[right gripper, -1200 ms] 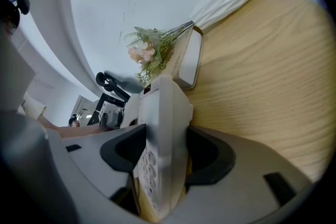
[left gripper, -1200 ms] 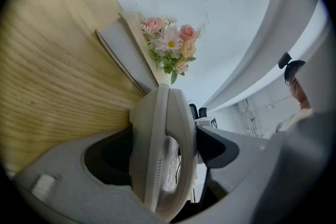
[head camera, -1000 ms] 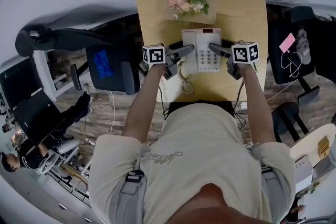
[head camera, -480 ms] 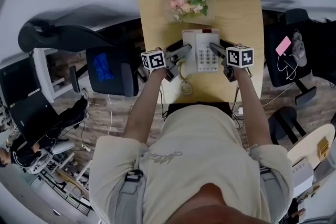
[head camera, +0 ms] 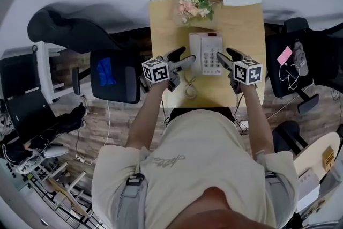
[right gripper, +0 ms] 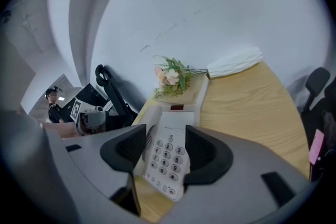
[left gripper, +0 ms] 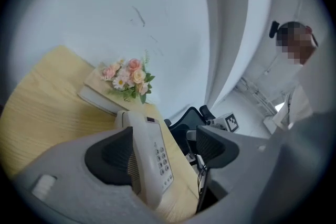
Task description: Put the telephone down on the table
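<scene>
While lying flat on the worktop (head camera: 247, 24): telephone (head camera: 207, 54), flanked at 9 o'clock by left claw (head camera: 185, 57), at 3 o'clock by right claw (head camera: 225, 54), both spread apart.

My right gripper (right gripper: 165, 150) has its jaws apart. Framed in the gap is the white push-button telephone (right gripper: 169, 131), sitting on the light wooden table (right gripper: 247, 107). I can't tell whether either jaw touches it. Behind it lies a bunch of pink flowers (right gripper: 170, 76), and a rolled white cloth (right gripper: 234, 63) sits against the wall.
</scene>
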A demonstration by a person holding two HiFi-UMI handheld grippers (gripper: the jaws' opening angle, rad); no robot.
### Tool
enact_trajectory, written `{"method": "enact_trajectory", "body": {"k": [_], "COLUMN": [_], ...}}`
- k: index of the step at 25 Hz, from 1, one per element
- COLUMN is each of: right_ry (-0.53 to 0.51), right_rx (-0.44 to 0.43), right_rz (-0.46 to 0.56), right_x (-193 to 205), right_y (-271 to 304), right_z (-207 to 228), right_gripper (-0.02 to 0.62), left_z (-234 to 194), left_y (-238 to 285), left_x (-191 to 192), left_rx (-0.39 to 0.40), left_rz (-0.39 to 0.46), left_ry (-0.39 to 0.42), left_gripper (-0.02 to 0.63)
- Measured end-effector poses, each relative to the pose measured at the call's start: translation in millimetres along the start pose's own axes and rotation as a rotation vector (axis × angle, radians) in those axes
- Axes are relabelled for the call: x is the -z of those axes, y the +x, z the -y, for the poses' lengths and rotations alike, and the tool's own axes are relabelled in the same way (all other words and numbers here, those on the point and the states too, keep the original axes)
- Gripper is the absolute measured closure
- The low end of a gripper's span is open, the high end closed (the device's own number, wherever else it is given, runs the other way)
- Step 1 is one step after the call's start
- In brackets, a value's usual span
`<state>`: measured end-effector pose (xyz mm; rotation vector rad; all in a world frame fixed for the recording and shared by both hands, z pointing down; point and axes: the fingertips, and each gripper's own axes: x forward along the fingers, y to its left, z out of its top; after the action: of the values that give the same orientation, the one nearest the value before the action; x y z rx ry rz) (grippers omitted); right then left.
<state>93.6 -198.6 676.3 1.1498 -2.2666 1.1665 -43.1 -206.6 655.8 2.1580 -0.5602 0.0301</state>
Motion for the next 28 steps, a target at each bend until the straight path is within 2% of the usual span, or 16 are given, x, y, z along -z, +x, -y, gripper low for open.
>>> {"method": "enact_trajectory", "body": {"k": [3,6,11,13,14,18,19,24,28], "right_ry": [-0.083,-0.142,-0.232,-0.262,-0.274,-0.321,-0.333,-0.392,-0.447], "right_rx": [0.001,-0.014,-0.018,-0.007,-0.004,0.011,0.014,0.01,-0.002], "right_rz": [0.018,0.053,0.134,0.17,0.187,0.258,0.278,0.369,0.441], "right_x": [-5.5,-15.9,-38.9,-49.5,-54.7,-78.4,-84.7,-115.0,-141.8], "right_y": [-17.7,-34.1,-61.6,-71.4,-76.1,-95.2,-100.3,-127.5,-149.7], "right_z": [-19.0,-38.3,-66.8,-75.2,-78.9,-93.7,-97.9,-122.8,-146.2], "right_gripper": [0.364,0.381,0.486,0.542,0.551,0.586,0.592,0.592,0.592], "left_z": [25.3,48.1,88.0,102.1,108.3,128.4,133.3,156.2,176.6], "left_y": [-9.7,-16.9,-25.2,-29.3,-31.1,-38.3,-40.3,-47.0,-49.5], "left_x": [-6.1,-15.4,-33.6,-44.4,-49.1,-69.6,-75.1,-99.7,-125.1], "left_rx": [-0.004,0.003,0.011,-0.011,-0.024,-0.065,-0.07,-0.118,-0.138], "left_rz": [-0.017,-0.012,0.029,0.061,0.071,0.119,0.132,0.132,0.132], "left_ry": [0.12,0.202,0.326,0.401,0.442,0.533,0.545,0.611,0.664], "left_gripper": [0.219,0.219,0.221,0.231,0.25,0.497,0.535,0.578,0.586]}}
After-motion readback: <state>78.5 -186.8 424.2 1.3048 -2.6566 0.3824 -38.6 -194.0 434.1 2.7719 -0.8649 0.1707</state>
